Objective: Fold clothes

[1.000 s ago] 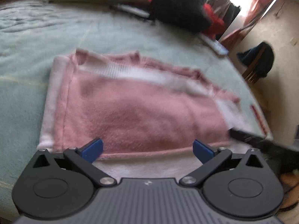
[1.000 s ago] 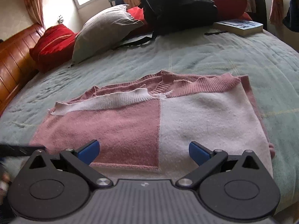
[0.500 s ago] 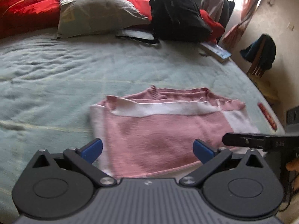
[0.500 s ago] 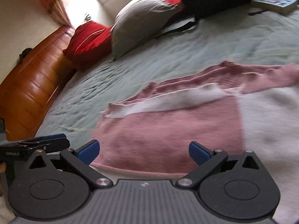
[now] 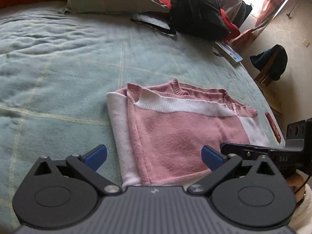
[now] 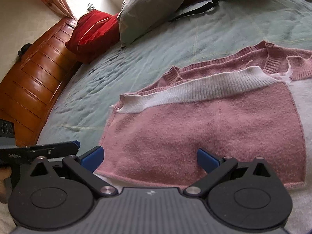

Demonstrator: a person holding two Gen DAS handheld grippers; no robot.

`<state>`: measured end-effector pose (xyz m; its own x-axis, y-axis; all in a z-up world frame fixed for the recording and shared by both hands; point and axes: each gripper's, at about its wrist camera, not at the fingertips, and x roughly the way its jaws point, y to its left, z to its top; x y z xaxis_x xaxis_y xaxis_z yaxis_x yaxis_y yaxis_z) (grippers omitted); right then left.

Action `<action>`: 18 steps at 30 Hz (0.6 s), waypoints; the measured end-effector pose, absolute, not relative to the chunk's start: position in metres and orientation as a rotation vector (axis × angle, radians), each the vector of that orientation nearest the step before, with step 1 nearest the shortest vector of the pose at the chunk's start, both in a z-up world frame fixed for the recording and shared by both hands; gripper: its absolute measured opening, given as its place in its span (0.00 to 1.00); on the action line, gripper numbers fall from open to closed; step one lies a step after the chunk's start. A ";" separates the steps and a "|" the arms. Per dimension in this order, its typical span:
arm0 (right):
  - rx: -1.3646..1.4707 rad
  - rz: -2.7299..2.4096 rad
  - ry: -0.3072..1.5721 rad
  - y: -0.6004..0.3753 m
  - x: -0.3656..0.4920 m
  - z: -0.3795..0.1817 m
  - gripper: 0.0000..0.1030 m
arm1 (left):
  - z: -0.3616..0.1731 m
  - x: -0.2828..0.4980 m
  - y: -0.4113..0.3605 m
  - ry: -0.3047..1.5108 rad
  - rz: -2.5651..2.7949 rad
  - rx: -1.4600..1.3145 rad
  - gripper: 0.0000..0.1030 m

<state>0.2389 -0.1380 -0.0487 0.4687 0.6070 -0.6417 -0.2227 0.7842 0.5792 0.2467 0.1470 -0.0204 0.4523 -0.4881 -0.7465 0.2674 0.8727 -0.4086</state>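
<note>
Sweater (image 5: 175, 136) folded as before — camera nearer

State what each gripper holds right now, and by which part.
Nothing. The left gripper and the right gripper are both open and empty; the pink and white sweater lies loose on the bed.

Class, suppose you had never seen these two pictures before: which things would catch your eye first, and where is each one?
First the pink and white sweater, lying folded on the pale green bedspread just ahead of the open left gripper and the open right gripper. Next the red cushion and grey pillow at the head of the bed, with a black backpack beside them.
</note>
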 end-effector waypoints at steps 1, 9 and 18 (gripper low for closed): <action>0.456 0.528 0.953 -0.138 0.241 -0.049 1.00 | -0.022 0.248 0.147 0.994 -0.475 -0.251 0.99; 0.383 0.448 0.932 -0.135 0.272 -0.047 1.00 | -0.031 0.249 0.141 0.956 -0.469 -0.234 0.99; 0.354 0.426 0.926 -0.131 0.297 -0.051 1.00 | -0.027 0.248 0.134 0.932 -0.477 -0.159 0.99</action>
